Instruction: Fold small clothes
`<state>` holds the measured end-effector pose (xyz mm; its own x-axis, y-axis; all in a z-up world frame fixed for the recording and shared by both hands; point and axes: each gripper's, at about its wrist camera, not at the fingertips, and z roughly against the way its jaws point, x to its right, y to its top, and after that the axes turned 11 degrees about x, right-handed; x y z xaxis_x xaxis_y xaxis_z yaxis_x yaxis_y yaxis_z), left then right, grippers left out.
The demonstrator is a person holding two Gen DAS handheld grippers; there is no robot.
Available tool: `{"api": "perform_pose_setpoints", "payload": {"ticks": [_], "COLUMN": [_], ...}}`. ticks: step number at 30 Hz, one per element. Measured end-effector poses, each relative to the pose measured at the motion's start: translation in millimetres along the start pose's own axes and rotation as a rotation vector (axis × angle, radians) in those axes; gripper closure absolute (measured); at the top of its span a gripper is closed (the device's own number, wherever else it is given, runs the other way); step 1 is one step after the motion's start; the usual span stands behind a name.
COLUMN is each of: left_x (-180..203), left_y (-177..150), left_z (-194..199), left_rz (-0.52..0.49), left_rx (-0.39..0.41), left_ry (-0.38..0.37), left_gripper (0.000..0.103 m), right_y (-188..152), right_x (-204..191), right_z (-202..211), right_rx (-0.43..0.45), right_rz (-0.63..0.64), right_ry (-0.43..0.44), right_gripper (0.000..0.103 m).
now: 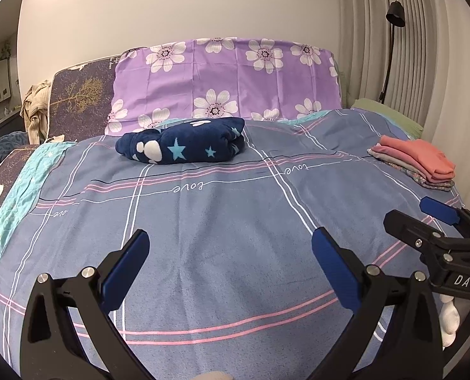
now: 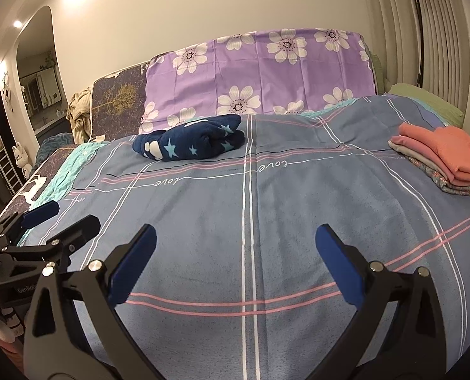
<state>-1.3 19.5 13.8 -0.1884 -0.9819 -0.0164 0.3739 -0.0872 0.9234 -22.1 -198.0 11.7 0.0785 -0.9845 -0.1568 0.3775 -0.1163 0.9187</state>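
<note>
We hold both grippers low over the blue plaid bedspread, side by side, nothing between their fingers. The left gripper has its jaws spread wide and empty; the right gripper likewise, wide apart, gripping nothing. Each one shows at the edge of the other's view, also spread.

The stretch of bedspread right in front of us has no garment on it. A stack of folded clothes, orange piece on top with pink, grey and floral layers under it, sits at the far right of the bed. A navy bundle with stars lies near the purple flowered pillow, well apart from both grippers. It looks rolled or loosely bunched; we cannot tell whether it counts as folded or is the next piece.

Our read: we are between items, one fold finished and stacked, no new piece in hand yet. Something white shows low at the right edge of the left wrist view, too cut off to name.

The next move calls for fetching an unfolded piece, probably the navy bundle, which means reaching forward across the bed, pinching its edge and dragging it to the open area before spreading it flat.
</note>
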Motion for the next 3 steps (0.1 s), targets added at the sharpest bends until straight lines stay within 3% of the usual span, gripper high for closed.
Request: {"api": "perform_pose_setpoints", "payload": {"ticks": [3], "left_x": [-0.8], "left_y": [-2.8], "left_z": [-0.8], "left_rz": [0.003], "left_rx": [-0.004], "left_ry": [-0.002], "left_gripper": [0.001], "right_y": [-1.1], "right_x": [-1.8], "right_z": [-2.1], "right_rx": [-0.006], "right_rz": [0.004], "right_ry": [0.0], "right_gripper": [0.002]}}
